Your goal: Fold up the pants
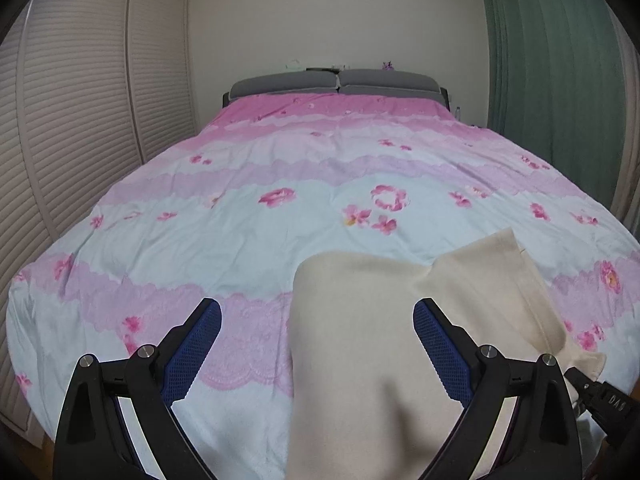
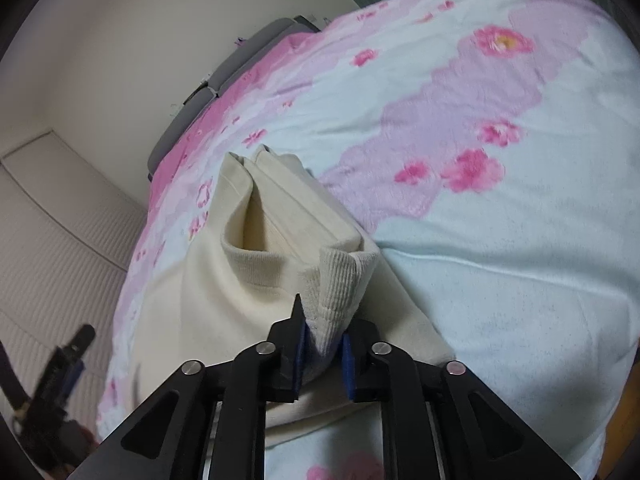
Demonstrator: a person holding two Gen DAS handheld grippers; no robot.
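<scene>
Right wrist: right claw (image 2: 322,344) nipping pants (image 2: 248,280) waistband; left claw (image 1: 316,340) wide, empty, over bed (image 1: 240,232).

A bedroom in a home is shown. Most of the room is taken up by a wide bed (image 1: 320,208) covered with a pink and pale blue floral quilt (image 1: 248,240). A grey padded headboard (image 1: 336,80) is set against a plain cream wall. Louvred wardrobe doors (image 1: 80,120) are seen on one side, and green curtains (image 1: 552,60) on the other.
</scene>
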